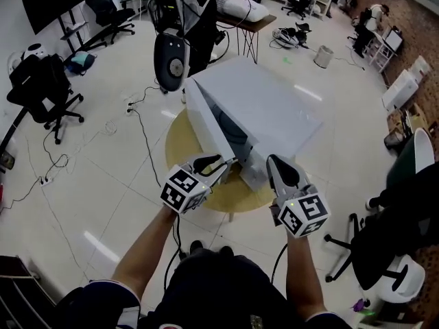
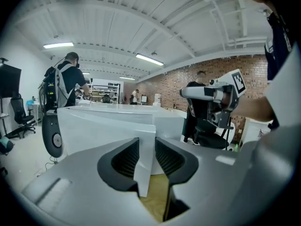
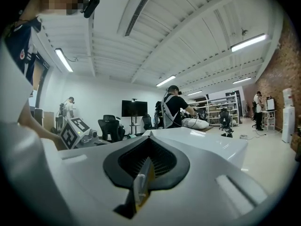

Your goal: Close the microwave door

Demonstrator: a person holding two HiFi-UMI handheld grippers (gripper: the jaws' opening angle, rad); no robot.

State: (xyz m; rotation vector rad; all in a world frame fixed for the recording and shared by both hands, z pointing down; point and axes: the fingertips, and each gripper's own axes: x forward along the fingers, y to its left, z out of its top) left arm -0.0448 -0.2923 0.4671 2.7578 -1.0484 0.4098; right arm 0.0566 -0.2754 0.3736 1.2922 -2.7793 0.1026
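Note:
A white microwave [image 1: 271,108] stands on a round wooden table [image 1: 180,139]. Its door [image 1: 209,125] stands open, swung out toward the front left. My left gripper [image 1: 226,162] is at the door's free edge. In the left gripper view that white edge [image 2: 143,140] fills the gap between the two dark pads, so my left gripper [image 2: 146,157] is shut on it. My right gripper [image 1: 276,163] hovers at the microwave's front right corner, jaws together and nothing held. In the right gripper view the microwave's top [image 3: 207,142] lies just beyond my right gripper [image 3: 142,175].
A person [image 1: 195,5] with gear on the back stands behind the table. Black office chairs stand at the left [image 1: 44,88] and right [image 1: 405,204]. Cables [image 1: 140,125] trail over the white floor left of the table. A small bin [image 1: 322,55] sits further back.

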